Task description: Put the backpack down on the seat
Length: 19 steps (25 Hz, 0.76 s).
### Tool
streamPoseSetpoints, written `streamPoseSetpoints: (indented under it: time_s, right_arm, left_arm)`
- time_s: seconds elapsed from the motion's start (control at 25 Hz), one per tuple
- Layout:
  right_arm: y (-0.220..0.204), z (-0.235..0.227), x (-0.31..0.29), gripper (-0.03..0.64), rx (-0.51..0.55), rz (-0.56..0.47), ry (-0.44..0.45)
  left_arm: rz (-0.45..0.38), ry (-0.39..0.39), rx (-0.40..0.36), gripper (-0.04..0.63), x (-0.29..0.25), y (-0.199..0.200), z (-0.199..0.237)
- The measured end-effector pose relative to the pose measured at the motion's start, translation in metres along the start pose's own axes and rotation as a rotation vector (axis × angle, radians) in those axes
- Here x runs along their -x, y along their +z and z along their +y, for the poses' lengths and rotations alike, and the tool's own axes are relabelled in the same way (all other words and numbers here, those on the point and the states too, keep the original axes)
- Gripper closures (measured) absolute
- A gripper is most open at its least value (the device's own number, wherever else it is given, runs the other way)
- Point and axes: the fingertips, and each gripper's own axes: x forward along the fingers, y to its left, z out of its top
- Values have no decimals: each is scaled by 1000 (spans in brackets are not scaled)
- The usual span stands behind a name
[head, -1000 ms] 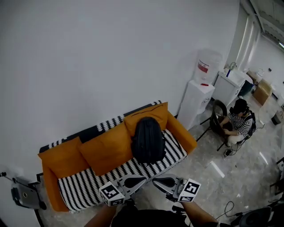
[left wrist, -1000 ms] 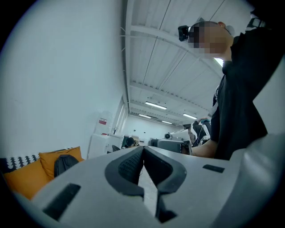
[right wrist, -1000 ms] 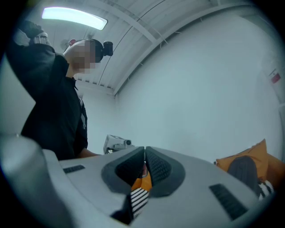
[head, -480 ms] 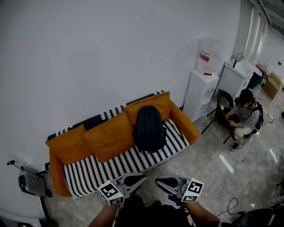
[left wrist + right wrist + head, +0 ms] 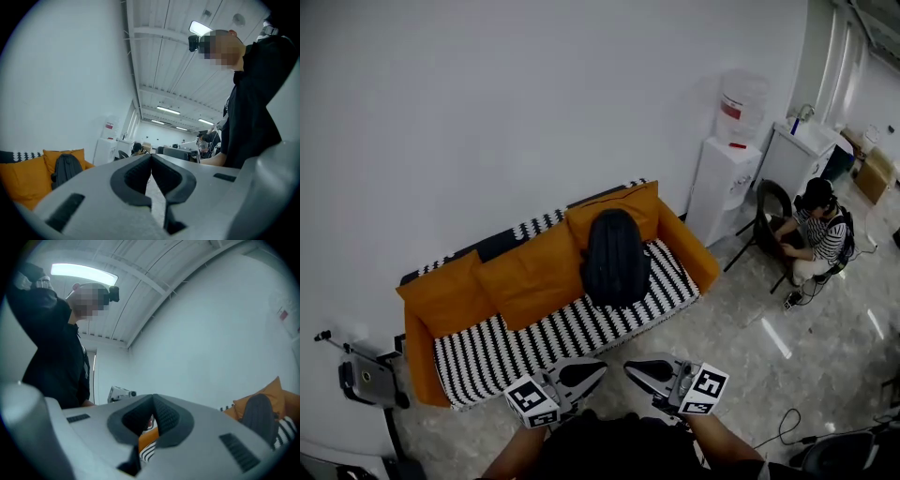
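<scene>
A dark backpack (image 5: pixel 615 256) stands on the black-and-white striped seat (image 5: pixel 534 339) of the sofa and leans on an orange back cushion (image 5: pixel 530 281). Both grippers hang over the floor in front of the sofa, apart from the backpack, with their tips turned toward each other. My left gripper (image 5: pixel 598 368) is shut with nothing in it, and its pads meet (image 5: pixel 151 157). My right gripper (image 5: pixel 631 369) has just closed fully, also with nothing in it (image 5: pixel 153 399). The backpack (image 5: pixel 65 168) shows at the left of the left gripper view and at the right of the right gripper view (image 5: pixel 259 417).
A white water dispenser (image 5: pixel 724 187) and a white cabinet (image 5: pixel 797 159) stand to the right of the sofa. A person (image 5: pixel 814 234) sits beside a dark chair there. A grey device on a stand (image 5: pixel 366 380) is at the sofa's left end. The floor is glossy tile.
Both grippers have drawn back from the sofa's front edge and are now over the floor. The sofa looks farther away. The backpack has stayed still on the seat.
</scene>
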Motion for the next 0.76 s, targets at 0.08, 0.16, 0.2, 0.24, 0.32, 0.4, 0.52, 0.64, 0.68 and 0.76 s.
streamPoseSetpoints:
  time_s: [0.08, 0.16, 0.2, 0.24, 0.32, 0.4, 0.52, 0.64, 0.68, 0.76]
  right_arm:
    - [-1, 4, 1, 591, 6, 8, -7]
    - [-2, 6, 1, 591, 10, 21, -12]
    - [-2, 6, 1, 591, 9, 23, -14]
    - [-1, 7, 2, 591, 7, 22, -17]
    - [0, 8, 6, 591, 1, 20, -25]
    - [-4, 10, 8, 591, -3, 27, -33]
    - [-7, 9, 11, 591, -1, 33, -34]
    - [-5, 4, 20, 591, -3, 28, -41]
    - [-5, 4, 25, 591, -4, 29, -44]
    - [-5, 3, 33, 591, -7, 31, -49]
  left_arm:
    - [-2, -10, -5, 574, 0, 4, -3]
    - [-5, -15, 1, 572, 0, 6, -5]
    - [-2, -18, 3, 572, 0, 6, -6]
    - [4, -21, 3, 572, -1, 4, -8]
    - [18, -29, 0, 572, -3, 0, -12]
    - [25, -33, 0, 572, -2, -4, -13]
    - [8, -19, 18, 572, -2, -4, -10]
    - [-27, -5, 25, 572, -10, 1, -10]
    - [-29, -8, 21, 572, -14, 0, -11]
    - [-24, -20, 11, 572, -22, -4, -15]
